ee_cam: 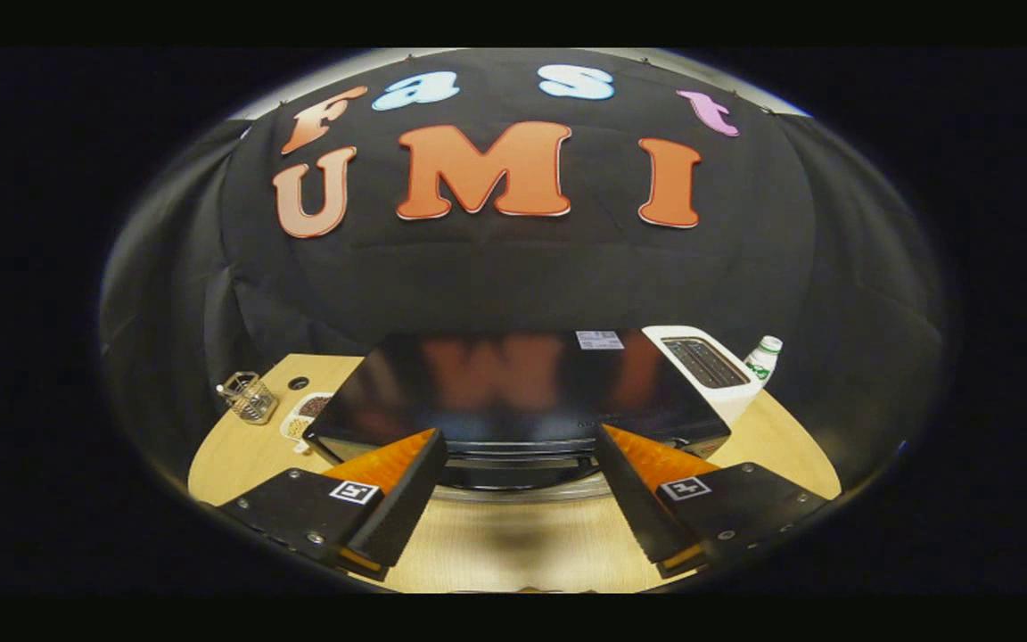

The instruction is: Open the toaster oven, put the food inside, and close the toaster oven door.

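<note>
Directly ahead of the gripper [518,473], whose fingers stand wide apart gripping nothing, sits the toaster oven [513,392] on the table [513,544]; its top sticker [599,340] appears unreadable.

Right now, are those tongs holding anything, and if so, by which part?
Nothing is held. The tongs are open, with only bare wooden table between the fingers. The toaster oven sits just ahead of them, untouched.
</note>
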`<state>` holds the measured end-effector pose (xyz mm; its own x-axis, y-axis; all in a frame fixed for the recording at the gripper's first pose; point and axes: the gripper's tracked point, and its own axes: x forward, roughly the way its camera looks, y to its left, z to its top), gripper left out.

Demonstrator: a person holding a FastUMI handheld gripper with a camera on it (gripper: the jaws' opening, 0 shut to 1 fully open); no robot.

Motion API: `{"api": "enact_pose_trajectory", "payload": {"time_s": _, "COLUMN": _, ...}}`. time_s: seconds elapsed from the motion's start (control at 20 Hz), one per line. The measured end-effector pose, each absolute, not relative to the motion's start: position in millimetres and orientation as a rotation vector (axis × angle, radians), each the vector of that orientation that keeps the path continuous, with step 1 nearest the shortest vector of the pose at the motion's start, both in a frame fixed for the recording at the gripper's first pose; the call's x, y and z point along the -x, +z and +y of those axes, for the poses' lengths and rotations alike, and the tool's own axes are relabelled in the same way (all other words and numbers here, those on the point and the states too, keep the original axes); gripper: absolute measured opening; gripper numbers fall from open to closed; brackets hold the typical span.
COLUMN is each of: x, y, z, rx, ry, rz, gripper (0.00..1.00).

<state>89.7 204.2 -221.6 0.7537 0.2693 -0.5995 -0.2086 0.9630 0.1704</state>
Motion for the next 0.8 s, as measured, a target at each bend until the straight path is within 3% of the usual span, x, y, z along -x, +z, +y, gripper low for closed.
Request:
{"api": "enact_pose_trajectory", "payload": {"time_s": 0.45, "x": -88, "y": -231, "z": 211, "rx": -0.114, "ry": 0.259, "rz": 0.690, "gripper": 0.99}}
{"api": "enact_pose_trajectory", "payload": {"time_s": 0.8, "x": -59, "y": -232, "z": 206, "rx": -0.117, "ry": 0.264, "rz": 0.674, "gripper": 0.92}}
